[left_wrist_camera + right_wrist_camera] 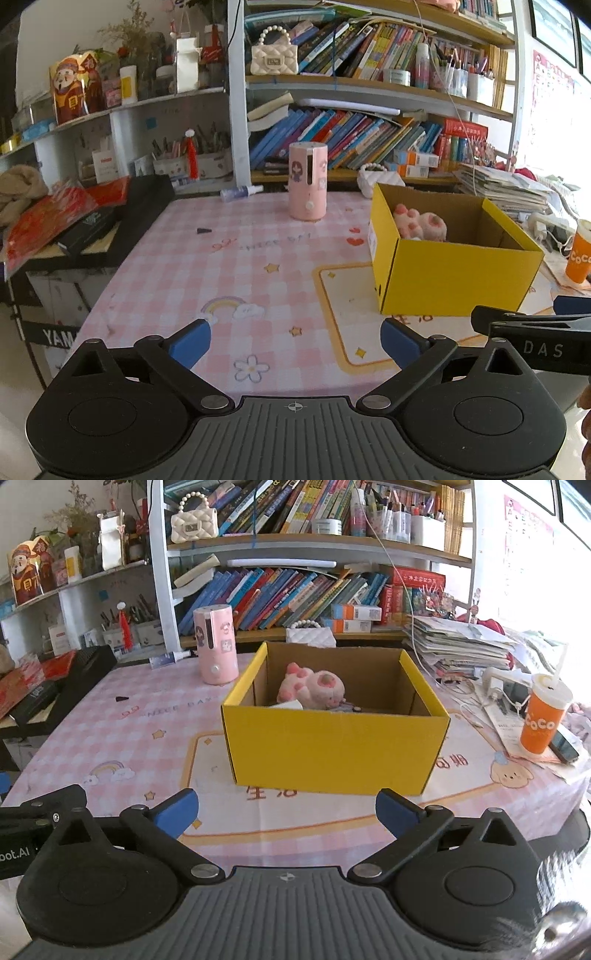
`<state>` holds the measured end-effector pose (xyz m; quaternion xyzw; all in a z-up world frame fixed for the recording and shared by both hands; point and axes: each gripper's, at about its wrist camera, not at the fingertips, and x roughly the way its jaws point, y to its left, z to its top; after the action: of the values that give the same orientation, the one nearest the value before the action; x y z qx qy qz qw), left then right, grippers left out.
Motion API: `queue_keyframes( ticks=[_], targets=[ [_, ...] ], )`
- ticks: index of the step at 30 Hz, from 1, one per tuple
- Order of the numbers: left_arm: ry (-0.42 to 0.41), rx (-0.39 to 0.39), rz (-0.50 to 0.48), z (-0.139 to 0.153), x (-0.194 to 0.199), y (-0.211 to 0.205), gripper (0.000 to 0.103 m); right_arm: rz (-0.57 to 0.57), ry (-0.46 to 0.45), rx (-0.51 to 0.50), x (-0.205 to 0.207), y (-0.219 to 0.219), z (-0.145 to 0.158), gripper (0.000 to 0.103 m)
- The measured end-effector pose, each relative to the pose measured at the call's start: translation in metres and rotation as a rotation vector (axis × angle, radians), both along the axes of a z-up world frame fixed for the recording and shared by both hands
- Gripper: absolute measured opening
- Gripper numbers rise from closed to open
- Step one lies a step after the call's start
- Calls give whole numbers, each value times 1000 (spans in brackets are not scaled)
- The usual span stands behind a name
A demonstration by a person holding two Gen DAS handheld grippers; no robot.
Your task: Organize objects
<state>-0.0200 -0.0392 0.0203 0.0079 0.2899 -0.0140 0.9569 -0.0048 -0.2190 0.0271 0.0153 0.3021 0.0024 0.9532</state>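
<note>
Both grippers, left [295, 341] and right [287, 812], hang empty with fingers spread wide above the table [122, 716]. Just ahead, the box [336, 746] already holds a plush [314, 688]. Probably left: the pink canister [216, 646], standing beside the box.

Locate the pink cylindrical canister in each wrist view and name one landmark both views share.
Left wrist: the pink canister stands upper centre, left of the yellow box.
Right wrist: the pink canister stands upper left, just beyond the box's back-left corner.
Shared landmark: the plush toy inside the box.
</note>
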Motion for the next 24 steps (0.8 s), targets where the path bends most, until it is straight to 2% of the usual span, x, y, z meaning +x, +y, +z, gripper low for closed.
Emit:
queue_keyframes(
  ticks=[7,24],
  targets=[
    [13,12,-23,-4,-8,-4,100,-12,18,-24,-10,5,-7,103],
    [53,-2,41,-14,-17,-2,100,-73,47,-39,-19,13,-17,103]
  ],
)
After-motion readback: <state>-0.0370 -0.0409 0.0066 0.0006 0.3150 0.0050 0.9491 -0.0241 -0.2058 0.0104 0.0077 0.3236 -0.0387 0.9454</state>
